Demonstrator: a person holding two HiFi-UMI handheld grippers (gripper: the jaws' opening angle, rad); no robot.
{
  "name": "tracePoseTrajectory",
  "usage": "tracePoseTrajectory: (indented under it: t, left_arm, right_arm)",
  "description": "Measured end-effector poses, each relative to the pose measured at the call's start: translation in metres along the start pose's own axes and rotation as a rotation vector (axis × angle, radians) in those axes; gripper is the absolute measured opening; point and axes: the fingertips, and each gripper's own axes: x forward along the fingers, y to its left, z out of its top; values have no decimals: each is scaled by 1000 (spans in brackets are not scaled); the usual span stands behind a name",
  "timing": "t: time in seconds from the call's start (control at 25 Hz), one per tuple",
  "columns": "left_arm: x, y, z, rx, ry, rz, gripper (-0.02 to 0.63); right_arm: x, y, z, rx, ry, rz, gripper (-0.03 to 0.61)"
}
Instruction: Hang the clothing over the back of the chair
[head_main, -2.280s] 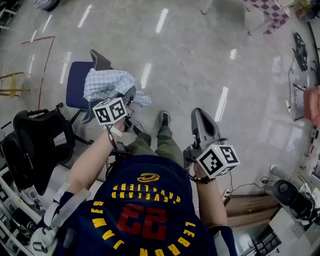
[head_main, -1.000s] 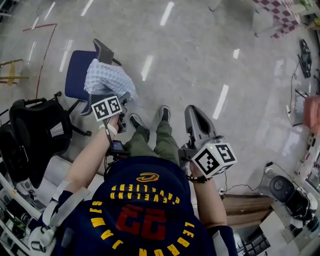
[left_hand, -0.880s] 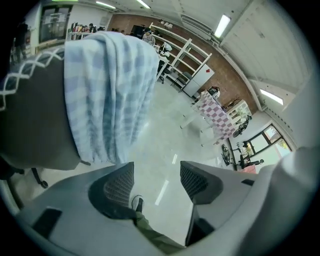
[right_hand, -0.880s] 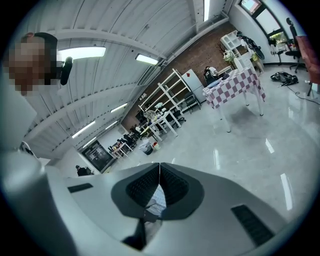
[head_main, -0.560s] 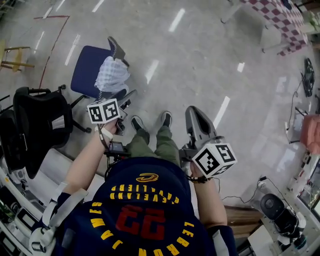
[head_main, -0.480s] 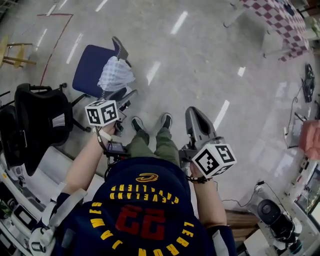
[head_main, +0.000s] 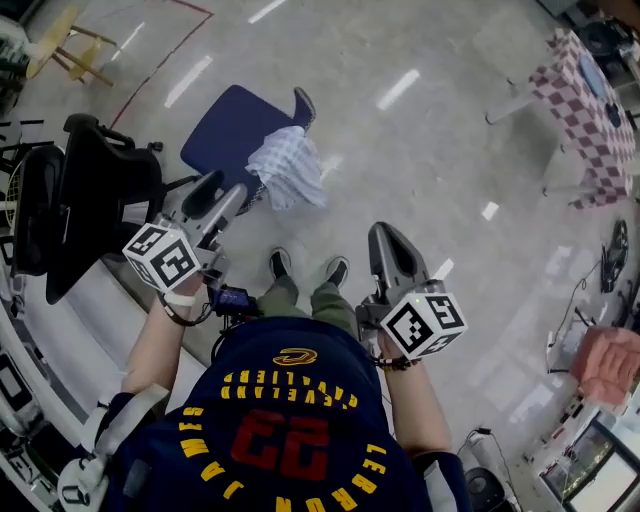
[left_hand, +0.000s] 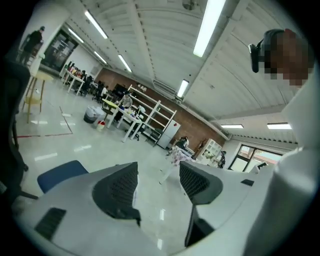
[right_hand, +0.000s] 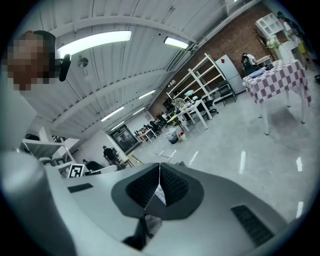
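Observation:
A blue chair (head_main: 235, 130) stands on the floor ahead of me, its dark back (head_main: 304, 103) on the right side. A light blue checked cloth (head_main: 288, 166) hangs draped over the near end of that back, bunched at the top and trailing down. My left gripper (head_main: 222, 190) is open and holds nothing, a short way to the near left of the cloth. In the left gripper view the jaws (left_hand: 159, 181) stand apart, with the blue seat (left_hand: 59, 173) beyond them. My right gripper (head_main: 386, 235) is shut and empty above the floor, right of my feet; its pads (right_hand: 159, 186) meet.
A black office chair (head_main: 100, 190) stands close on the left, beside a white desk edge (head_main: 90, 310). A checked table (head_main: 590, 100) is at the far right and a pink bundle (head_main: 605, 355) lies lower right. A wooden stool (head_main: 80, 40) stands at the top left.
My left gripper has let go of the cloth and drawn back to the near left. The cloth stays draped on the chair. The right gripper has barely moved.

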Motion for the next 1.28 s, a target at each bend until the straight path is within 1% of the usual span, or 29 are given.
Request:
tracePoseTrajectory:
  t: [0.08,0.16,0.24,0.32,0.4,0.48,0.56,0.68,0.84,0.96,1.16,1.28]
  left_arm:
    - [-28,6,20,14,-59,22,268]
    - [-53,9,36,5,-116,36,267]
    - [-75,10,46,11,-162,47,247]
    - [-92,6,53,46,-190,60,211]
    - [-105,2,57,75,-210,75,156]
    - [-117,-2,62,66,-236,85,91]
    - [-129,-3,69,46,-269,87,38]
    - [-141,-5,78,60,-303,79,5]
    - [-143,-3,76,98,-293,78,3]
    - [-150,4,72,91,-284,84,3]
    - [-143,6,76,78,-292,91,3]
    - [-147,9,75,79,-294,89,3]
  right_arm:
    - [14,19,-3,-29,20,38,9]
    - [29,37,-8,-65,41,73,9]
    - [41,52,-13,-103,60,103,9]
    - [50,64,-15,-134,73,126,9]
    - [56,73,-17,-155,83,147,9]
    - [61,82,-18,-181,94,168,9]
    - [66,96,-19,-230,97,186,9]
    - [75,117,-21,-306,86,212,9]
    - [85,131,-30,-333,93,232,9]
    - [85,139,-38,-343,101,234,9]
    - [83,136,-34,-359,100,249,9]
    - [83,140,-39,-359,99,252,8]
